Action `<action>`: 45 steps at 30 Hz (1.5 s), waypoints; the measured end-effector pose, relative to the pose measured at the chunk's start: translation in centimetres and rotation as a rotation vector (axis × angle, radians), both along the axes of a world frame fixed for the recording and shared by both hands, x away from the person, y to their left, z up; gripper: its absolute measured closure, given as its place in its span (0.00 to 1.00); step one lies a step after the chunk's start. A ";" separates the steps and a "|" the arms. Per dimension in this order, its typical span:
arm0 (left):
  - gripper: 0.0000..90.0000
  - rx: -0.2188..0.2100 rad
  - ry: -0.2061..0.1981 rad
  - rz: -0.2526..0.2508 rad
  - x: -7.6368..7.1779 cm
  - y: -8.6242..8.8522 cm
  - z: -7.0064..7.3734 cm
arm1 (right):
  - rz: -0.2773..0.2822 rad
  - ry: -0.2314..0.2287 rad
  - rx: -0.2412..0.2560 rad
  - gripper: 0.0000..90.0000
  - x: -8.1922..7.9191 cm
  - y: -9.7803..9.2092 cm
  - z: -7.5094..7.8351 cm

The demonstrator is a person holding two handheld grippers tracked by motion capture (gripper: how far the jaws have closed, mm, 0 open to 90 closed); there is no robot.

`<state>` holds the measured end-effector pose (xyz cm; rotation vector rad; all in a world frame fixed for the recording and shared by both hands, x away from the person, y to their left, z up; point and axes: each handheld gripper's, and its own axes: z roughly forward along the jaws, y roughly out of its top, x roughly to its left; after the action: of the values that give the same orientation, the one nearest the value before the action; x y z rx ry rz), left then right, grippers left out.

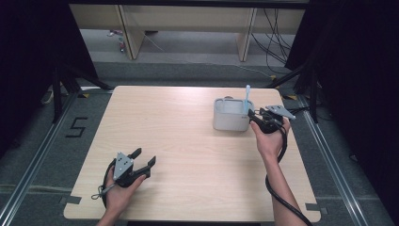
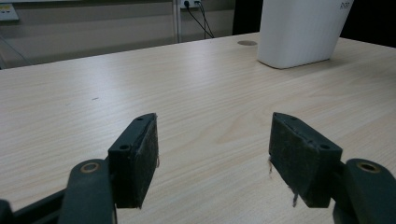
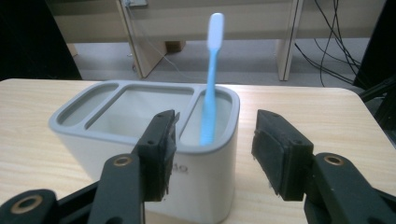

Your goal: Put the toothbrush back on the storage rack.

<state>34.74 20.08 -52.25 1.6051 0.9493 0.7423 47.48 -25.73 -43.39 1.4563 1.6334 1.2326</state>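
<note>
A white holder (image 1: 229, 117) with a grey rim and three compartments stands at the table's right rear. A blue toothbrush (image 1: 247, 98) stands upright in its right-end compartment, head up. My right gripper (image 1: 254, 116) is open just beside the holder's right end. In the right gripper view its jaws (image 3: 212, 154) stand apart in front of the holder (image 3: 205, 184), with the toothbrush (image 3: 211, 84) rising behind them, not gripped. My left gripper (image 1: 144, 159) rests open at the front left of the table (image 1: 188, 141). Nothing lies between its jaws (image 2: 212, 158), and the holder (image 2: 301, 30) stands far ahead.
The wooden table has bare surface between the two grippers. Dark curtains hang on both sides. Desk legs (image 1: 129, 33) and cables (image 1: 277, 42) lie on the floor beyond the table's far edge. A small round mark (image 2: 247, 43) sits on the tabletop near the holder.
</note>
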 end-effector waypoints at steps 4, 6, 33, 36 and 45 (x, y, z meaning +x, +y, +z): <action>0.36 -0.012 -0.014 -0.005 0.1 0.0 -0.1 | 0.031 -0.005 -0.015 0.53 -0.9 -0.3 0.0; 0.36 -0.013 -0.012 -0.004 0.1 0.0 -0.1 | 0.039 -0.003 -0.017 0.53 -1.5 -0.4 0.0; 0.37 -0.003 0.002 0.001 0.0 0.0 0.0 | 0.133 0.068 -0.060 0.51 -11.7 -2.2 -4.4; 0.37 0.001 0.001 -0.001 0.0 0.0 0.0 | 0.141 0.085 -0.033 0.51 -12.5 -1.9 -5.0; 0.37 0.003 0.002 -0.001 0.0 -0.1 0.0 | 0.157 0.023 -0.018 0.52 -13.5 -1.3 -6.9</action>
<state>34.77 20.03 -52.25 1.6085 0.9497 0.7418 33.98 -27.02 -50.25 1.3576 1.7985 1.2867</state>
